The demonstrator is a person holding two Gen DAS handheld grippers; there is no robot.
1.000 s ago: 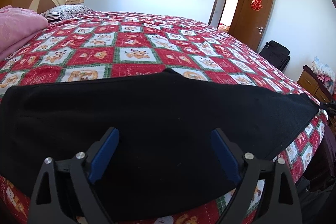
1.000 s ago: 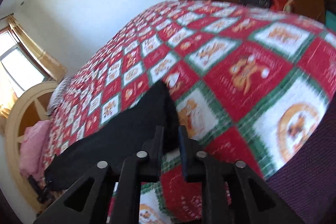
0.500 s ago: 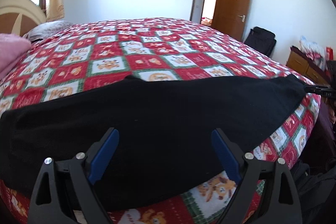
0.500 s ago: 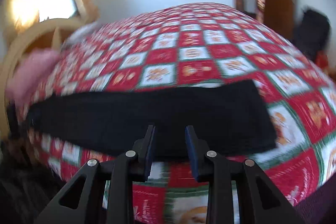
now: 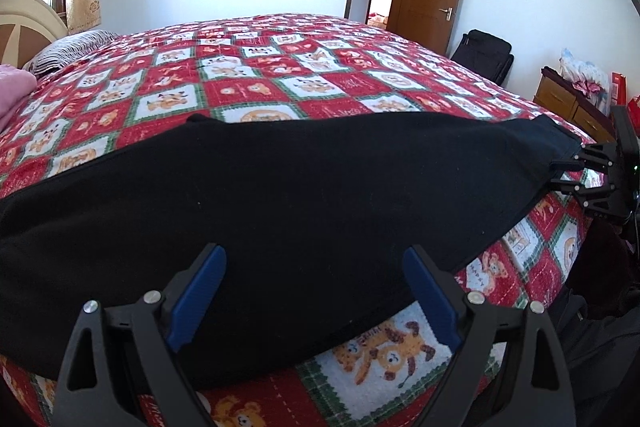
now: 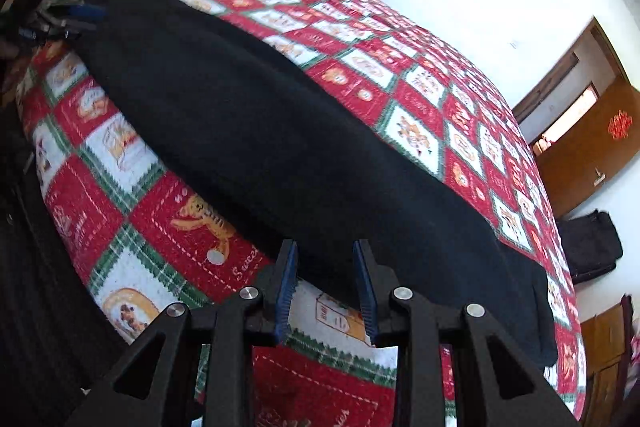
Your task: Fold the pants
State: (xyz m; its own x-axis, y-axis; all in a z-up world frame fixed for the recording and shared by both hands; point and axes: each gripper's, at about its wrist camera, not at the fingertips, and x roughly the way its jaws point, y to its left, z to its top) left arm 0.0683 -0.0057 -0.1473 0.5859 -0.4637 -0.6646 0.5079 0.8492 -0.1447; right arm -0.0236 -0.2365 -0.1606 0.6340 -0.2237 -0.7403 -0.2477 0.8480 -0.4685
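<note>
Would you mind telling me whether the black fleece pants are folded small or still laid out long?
Laid out long: the black fleece pants stretch as one strip across the red patchwork quilt.

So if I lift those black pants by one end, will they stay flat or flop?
The black pants would likely flop: they drape over the bed edge, following the quilt. The fabric looks thick and fleecy, so probably not slippery. Dragging them may bunch them up.
</note>
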